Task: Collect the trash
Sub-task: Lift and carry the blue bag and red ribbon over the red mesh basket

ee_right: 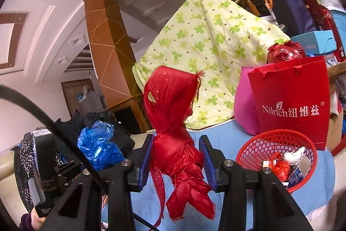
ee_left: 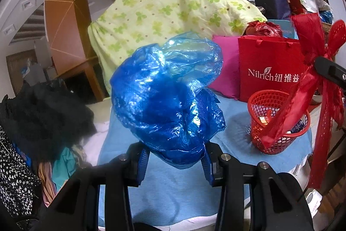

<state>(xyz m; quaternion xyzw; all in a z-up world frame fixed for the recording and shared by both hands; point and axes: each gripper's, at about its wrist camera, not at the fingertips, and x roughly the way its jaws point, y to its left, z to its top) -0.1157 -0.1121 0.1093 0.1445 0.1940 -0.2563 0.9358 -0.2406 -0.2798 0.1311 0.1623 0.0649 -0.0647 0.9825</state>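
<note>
In the left wrist view, my left gripper [ee_left: 175,157] is shut on a crumpled blue plastic bag [ee_left: 168,96], which bulges up above the fingers. My right gripper [ee_right: 176,157] is shut on a frayed red ribbon bow [ee_right: 173,122] whose tails hang down below the pads. A red mesh basket [ee_right: 274,157] stands on the blue cloth to the right of both grippers, with a few scraps inside. In the left wrist view the basket [ee_left: 279,120] sits behind the dangling red ribbon [ee_left: 317,70]. In the right wrist view the blue bag [ee_right: 97,144] shows at the far left.
A green clover-print quilt [ee_left: 168,5] leans behind the table. A red paper shopping bag [ee_right: 292,101] and a pink cushion [ee_right: 244,109] stand just behind the basket. Dark clothes [ee_left: 43,114] pile up at the left. The light blue cloth [ee_left: 173,192] covers the table.
</note>
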